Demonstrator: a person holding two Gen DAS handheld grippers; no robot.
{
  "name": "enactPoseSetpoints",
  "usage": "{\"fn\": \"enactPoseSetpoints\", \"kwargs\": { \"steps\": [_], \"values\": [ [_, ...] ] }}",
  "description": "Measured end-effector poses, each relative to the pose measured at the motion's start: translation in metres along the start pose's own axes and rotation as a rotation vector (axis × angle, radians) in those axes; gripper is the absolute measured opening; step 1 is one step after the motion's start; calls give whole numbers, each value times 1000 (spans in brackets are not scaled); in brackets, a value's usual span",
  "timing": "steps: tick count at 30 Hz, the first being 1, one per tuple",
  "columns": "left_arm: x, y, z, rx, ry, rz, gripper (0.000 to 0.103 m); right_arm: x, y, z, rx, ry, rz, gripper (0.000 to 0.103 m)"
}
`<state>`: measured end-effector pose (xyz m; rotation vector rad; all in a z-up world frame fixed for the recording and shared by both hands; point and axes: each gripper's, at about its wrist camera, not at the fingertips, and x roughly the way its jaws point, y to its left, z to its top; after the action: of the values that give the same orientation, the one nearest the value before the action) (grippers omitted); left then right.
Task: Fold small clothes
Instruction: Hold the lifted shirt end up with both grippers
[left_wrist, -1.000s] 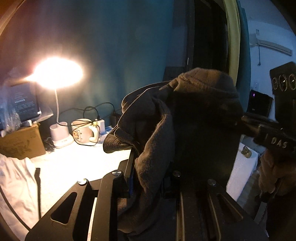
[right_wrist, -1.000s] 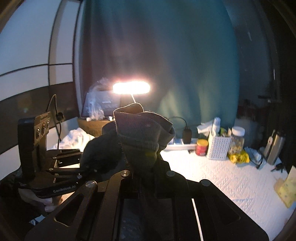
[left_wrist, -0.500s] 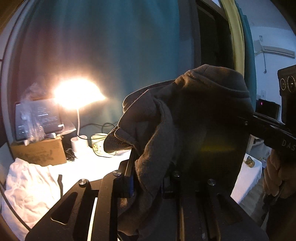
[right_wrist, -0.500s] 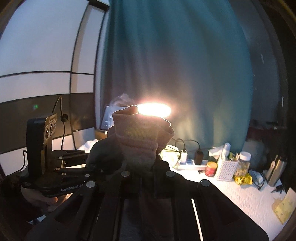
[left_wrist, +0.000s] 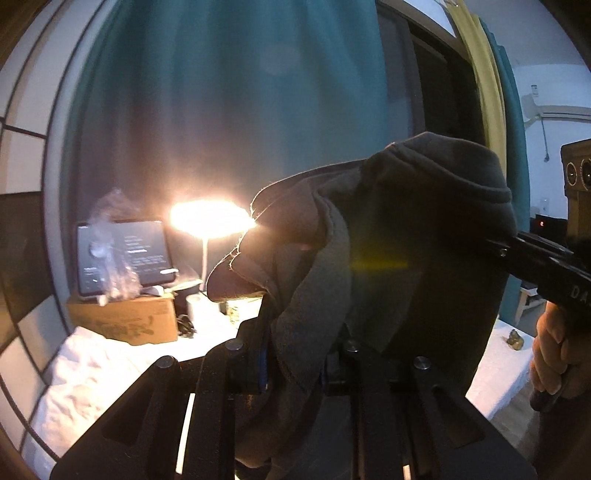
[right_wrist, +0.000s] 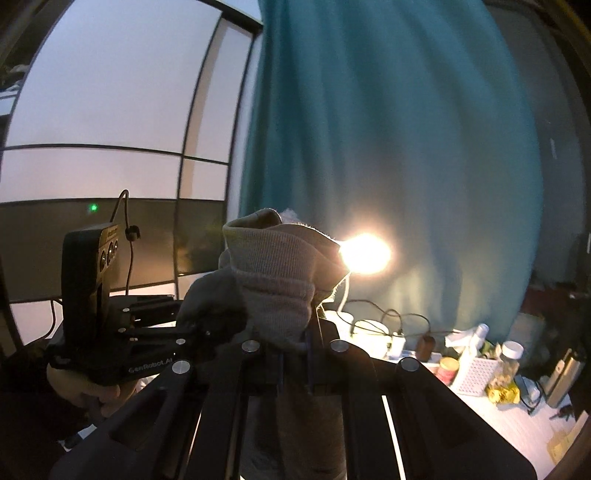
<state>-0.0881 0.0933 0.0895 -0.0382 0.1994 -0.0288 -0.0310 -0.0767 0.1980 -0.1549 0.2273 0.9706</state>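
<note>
Above the table (right_wrist: 491, 417), both raised tongs, left (left_wrist: 295, 354) and right (right_wrist: 293, 341), clamp the sock (right_wrist: 280, 280)

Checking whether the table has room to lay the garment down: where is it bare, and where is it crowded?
Bare white table shows in front of the basket and jars. That back edge, with bottles and cables, is crowded. At the other end, the box and white cloth fill it. The garment hides the middle.

Lit lamp (left_wrist: 208, 220) before teal curtain (right_wrist: 388, 147); cardboard box (left_wrist: 125, 323) below tablet (left_wrist: 123, 254), possibly; jars (right_wrist: 511, 356) on table.
</note>
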Motion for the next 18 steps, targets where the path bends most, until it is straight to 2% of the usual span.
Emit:
{"fn": "enactPoseSetpoints", "kwargs": {
  "steps": [7,18],
  "values": [
    [-24,15,-3,30,3,71,17,17,19,2,-15,4,64,9],
    [-9,39,-20,-2,61,99,17,53,18,-12,17,68,93,9]
  ]
}}
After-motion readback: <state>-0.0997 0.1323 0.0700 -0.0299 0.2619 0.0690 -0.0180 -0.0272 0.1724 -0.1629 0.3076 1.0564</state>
